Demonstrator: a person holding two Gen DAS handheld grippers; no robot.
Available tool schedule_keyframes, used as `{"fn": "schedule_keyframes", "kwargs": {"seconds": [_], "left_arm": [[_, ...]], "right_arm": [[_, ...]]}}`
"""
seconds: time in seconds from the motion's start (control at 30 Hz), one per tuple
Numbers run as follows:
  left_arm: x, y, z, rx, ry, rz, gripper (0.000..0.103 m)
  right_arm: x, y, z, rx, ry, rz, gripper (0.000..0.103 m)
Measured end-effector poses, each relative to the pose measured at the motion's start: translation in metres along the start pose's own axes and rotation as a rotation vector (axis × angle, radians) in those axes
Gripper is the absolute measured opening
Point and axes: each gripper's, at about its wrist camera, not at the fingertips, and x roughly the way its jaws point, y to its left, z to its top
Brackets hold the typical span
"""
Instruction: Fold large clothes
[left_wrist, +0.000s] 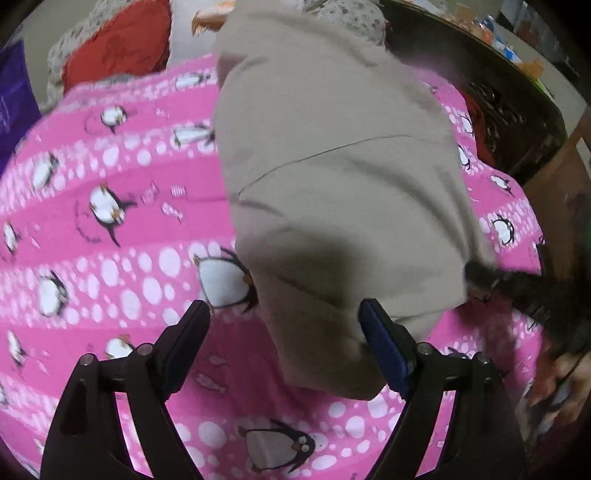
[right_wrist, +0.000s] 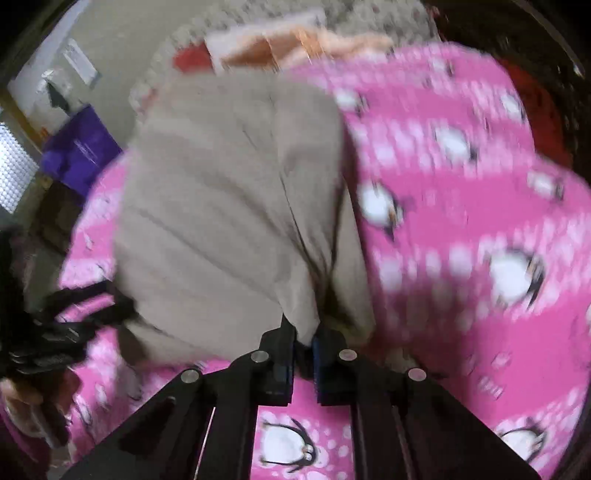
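Right gripper (right_wrist: 303, 341) clamped on beige garment (right_wrist: 229, 192), left gripper (left_wrist: 284, 314) spread wide, penguin blanket (left_wrist: 110, 221) blurred, basket (left_wrist: 517, 122) half hidden

A pink penguin-print blanket (left_wrist: 122, 236) covers the surface, with a dark wicker basket (left_wrist: 517, 110) at its far right edge — and a purple bag (right_wrist: 83, 151) off to the left.

Motion blur smears the penguin blanket (right_wrist: 461, 192) in the right wrist view, and the beige garment (right_wrist: 229, 192) hides the fingers' tips.
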Motion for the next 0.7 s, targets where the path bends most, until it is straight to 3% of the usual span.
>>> {"fn": "schedule_keyframes", "kwargs": {"seconds": [0.13,0.23,0.3,0.37,0.43,0.57,0.7], "left_arm": [[0.000,0.007,0.001,-0.038,0.020,-0.022,0.085],[-0.015,0.005,0.006,-0.012,-0.015,-0.002,0.084],[-0.025,0.005,0.011,-0.017,-0.055,-0.002,0.084],[-0.025,0.007,0.015,-0.022,-0.060,-0.013,0.084],[-0.020,0.005,0.015,-0.017,-0.040,-0.013,0.084],[-0.006,0.002,0.002,-0.007,0.005,-0.017,0.084],[0.004,0.005,-0.006,-0.014,0.007,-0.029,0.085]], "right_arm": [[0.004,-0.005,-0.010,0.028,0.019,0.000,0.005],[-0.033,-0.008,0.001,0.056,-0.087,0.018,0.024],[-0.060,-0.006,0.017,0.074,-0.191,0.009,0.047],[-0.071,0.000,0.035,0.063,-0.238,0.002,0.047],[-0.066,0.015,0.060,0.024,-0.229,0.023,0.047],[-0.027,0.055,0.104,-0.090,-0.184,0.053,0.045],[0.017,0.067,0.137,-0.112,-0.140,0.086,0.042]]}}
